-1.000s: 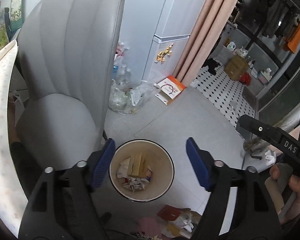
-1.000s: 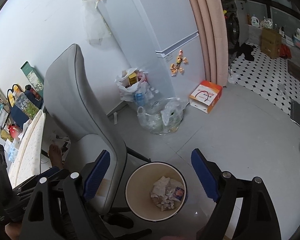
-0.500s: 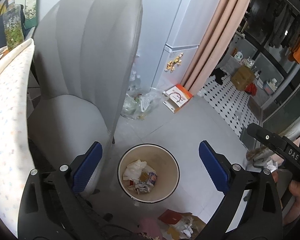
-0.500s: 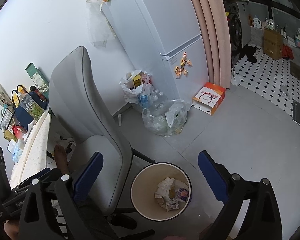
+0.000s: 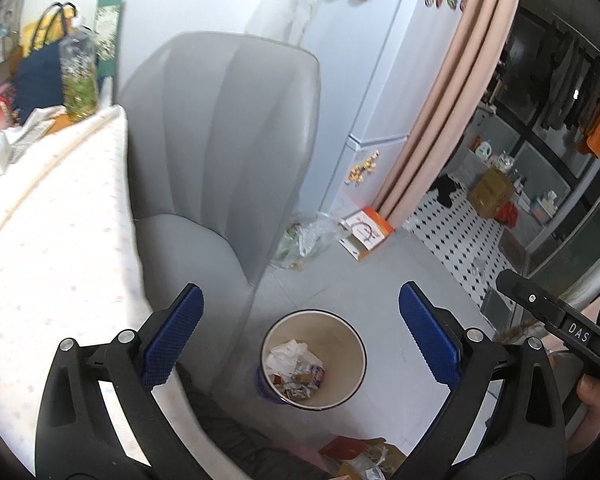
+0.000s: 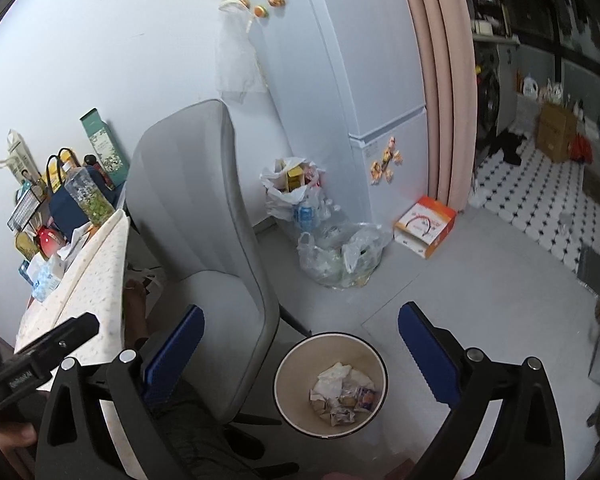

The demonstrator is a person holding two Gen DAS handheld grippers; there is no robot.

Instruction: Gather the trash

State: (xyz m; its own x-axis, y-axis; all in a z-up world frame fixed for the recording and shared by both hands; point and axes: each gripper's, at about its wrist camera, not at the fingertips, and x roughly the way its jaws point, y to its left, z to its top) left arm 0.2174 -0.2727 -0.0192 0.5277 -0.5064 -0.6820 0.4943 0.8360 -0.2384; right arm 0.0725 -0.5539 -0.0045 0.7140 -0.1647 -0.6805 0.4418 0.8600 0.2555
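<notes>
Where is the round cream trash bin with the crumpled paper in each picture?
Left wrist view: the round cream trash bin sits low, right of centre, between the open left gripper fingers.
Right wrist view: the bin sits low, near centre, between the open right gripper fingers.
Shared landmark: the grey padded chair stands just left of it.

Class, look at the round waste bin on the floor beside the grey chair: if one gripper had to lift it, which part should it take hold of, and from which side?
Grip the rim of the waste bin on the side away from the grey chair, coming down from above. The bin stands upright and open-topped, so one finger could probably slip inside the thin wall and one outside. The chair crowds the other side, and the body looks too wide to span.
</notes>
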